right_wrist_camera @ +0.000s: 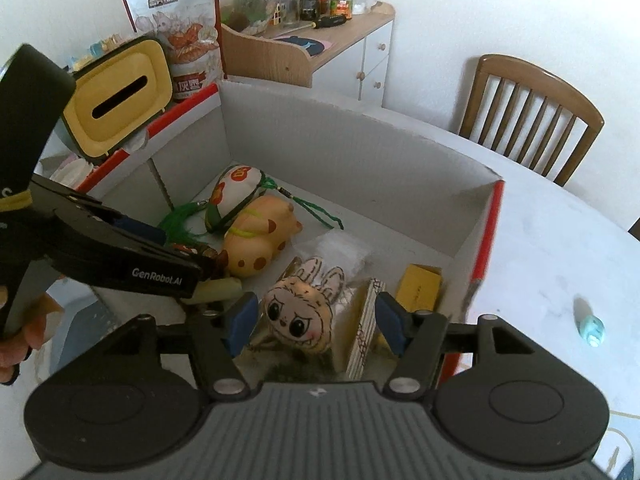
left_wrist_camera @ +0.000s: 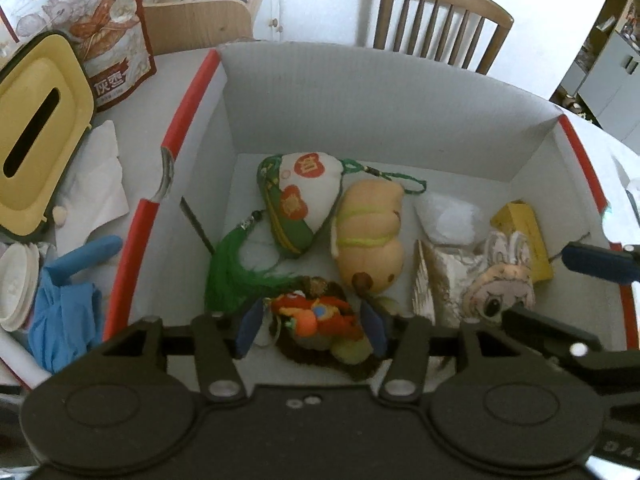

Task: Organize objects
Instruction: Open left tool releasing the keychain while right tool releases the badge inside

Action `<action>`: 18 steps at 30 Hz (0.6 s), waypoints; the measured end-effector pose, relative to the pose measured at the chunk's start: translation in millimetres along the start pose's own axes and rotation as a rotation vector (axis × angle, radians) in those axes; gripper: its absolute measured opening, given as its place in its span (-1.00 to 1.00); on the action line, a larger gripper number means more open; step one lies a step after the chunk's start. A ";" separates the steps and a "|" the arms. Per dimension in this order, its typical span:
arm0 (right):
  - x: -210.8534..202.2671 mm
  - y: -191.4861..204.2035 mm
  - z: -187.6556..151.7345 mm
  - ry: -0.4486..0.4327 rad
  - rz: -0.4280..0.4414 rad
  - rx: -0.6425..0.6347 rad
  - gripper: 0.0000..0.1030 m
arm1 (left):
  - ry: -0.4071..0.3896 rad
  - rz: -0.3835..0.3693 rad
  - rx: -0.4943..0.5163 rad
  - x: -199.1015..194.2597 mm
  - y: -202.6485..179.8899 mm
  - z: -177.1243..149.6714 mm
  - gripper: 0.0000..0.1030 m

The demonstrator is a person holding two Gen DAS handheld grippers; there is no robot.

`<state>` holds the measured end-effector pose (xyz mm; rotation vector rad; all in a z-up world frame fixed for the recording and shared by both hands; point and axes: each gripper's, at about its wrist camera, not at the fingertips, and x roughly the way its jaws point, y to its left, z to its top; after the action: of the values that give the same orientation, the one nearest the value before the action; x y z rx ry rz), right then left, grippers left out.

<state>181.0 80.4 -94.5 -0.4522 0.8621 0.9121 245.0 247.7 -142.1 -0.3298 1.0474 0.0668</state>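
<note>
A white box with red edges (left_wrist_camera: 192,92) sits on the worktop (right_wrist_camera: 560,248), and toys lie in it. The left gripper (left_wrist_camera: 312,328) is spread wide over an orange plush toy (left_wrist_camera: 320,316); its blue pads do not press it. The right gripper (right_wrist_camera: 316,320) is spread too, with a bunny-eared doll (right_wrist_camera: 300,312) lying loose between its pads. A spotted yellow plush (left_wrist_camera: 368,240), a white pouch with a green tassel (left_wrist_camera: 304,196) and a small yellow box (right_wrist_camera: 420,284) also rest in the box.

A wooden chair (right_wrist_camera: 532,116) stands behind the table (right_wrist_camera: 560,248), near a sideboard (right_wrist_camera: 352,52) crowded with jars (right_wrist_camera: 310,2).
</note>
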 end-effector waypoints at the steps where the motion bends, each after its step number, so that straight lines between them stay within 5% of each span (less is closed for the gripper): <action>1: -4.3 -0.8 -1.3 -0.003 0.003 0.004 0.27 | -0.004 -0.001 0.000 -2.3 -0.9 -1.4 0.13; 18: -95.9 -12.2 -27.8 -0.121 -0.007 0.075 0.48 | -0.186 -0.026 0.037 -74.3 -29.7 -22.9 0.54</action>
<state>147.8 7.4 -33.8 -0.3320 0.7810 0.8887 194.7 220.2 -81.7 -0.2975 0.8588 0.0540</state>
